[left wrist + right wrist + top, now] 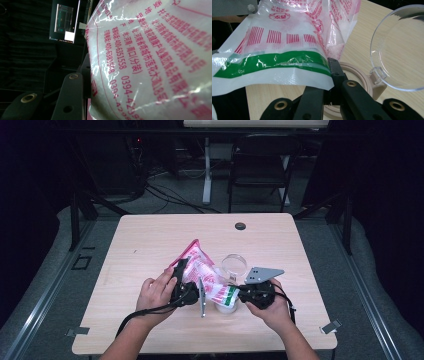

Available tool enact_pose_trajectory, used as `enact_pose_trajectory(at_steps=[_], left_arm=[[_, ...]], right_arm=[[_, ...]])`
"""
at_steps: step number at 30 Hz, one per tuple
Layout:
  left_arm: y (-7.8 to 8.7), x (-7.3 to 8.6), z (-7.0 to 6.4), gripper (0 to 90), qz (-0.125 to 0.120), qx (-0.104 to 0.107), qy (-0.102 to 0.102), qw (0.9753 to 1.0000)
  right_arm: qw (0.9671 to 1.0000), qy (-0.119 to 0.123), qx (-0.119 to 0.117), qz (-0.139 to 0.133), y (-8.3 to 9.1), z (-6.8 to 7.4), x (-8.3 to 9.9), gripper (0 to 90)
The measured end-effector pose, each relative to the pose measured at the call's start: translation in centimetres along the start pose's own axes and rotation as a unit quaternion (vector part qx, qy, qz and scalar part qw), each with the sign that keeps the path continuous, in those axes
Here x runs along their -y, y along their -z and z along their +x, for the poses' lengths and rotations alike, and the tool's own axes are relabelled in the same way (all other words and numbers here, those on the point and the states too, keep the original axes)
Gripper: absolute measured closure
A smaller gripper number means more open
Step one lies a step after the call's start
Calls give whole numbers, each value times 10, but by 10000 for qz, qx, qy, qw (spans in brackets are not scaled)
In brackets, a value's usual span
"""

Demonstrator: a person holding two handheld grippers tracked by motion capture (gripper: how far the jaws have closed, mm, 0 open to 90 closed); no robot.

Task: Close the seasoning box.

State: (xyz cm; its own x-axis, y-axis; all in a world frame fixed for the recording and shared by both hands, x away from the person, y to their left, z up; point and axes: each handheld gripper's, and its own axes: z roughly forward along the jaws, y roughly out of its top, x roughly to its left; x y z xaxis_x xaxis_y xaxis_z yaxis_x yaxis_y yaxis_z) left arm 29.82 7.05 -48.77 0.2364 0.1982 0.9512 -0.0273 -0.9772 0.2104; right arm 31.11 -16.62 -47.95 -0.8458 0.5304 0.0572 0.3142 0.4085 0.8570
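A clear plastic bag (pixel 200 267) printed in pink, with a green strip near its bottom seal, hangs tilted over the table between both grippers. My left gripper (pixel 182 281) holds its upper side. In the left gripper view the bag (pixel 150 62) presses against the one jaw that shows and hides the other. My right gripper (pixel 331 73) is shut on the bag's sealed corner (pixel 287 62) by the green strip. White granules (pixel 334 51) sit inside the bag. Under that corner stands a beige jar (pixel 362 77) with its clear flip lid (pixel 399 47) swung open. In the high view my right gripper (pixel 240 293) is beside the jar (pixel 226 308).
The wooden table (pixel 150 245) has a small black round cap (pixel 240 226) near its far edge. A dark folding chair (pixel 260 165) and a desk leg stand behind the table. A lit screen (pixel 65 22) hangs in the dark background of the left gripper view.
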Motion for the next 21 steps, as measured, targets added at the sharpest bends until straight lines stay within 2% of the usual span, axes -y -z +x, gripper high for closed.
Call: enact_pose_trajectory(at_steps=[13,21], left_arm=[[1,-2,0,604,-9,-26,-105,9999],[2,-4,1,605,-16,-4,-188,9998]], right_arm=[[9999,-93,-67,-3,0,-3,2,900],[9999,-144,-15,-15,0,-6,3,900]])
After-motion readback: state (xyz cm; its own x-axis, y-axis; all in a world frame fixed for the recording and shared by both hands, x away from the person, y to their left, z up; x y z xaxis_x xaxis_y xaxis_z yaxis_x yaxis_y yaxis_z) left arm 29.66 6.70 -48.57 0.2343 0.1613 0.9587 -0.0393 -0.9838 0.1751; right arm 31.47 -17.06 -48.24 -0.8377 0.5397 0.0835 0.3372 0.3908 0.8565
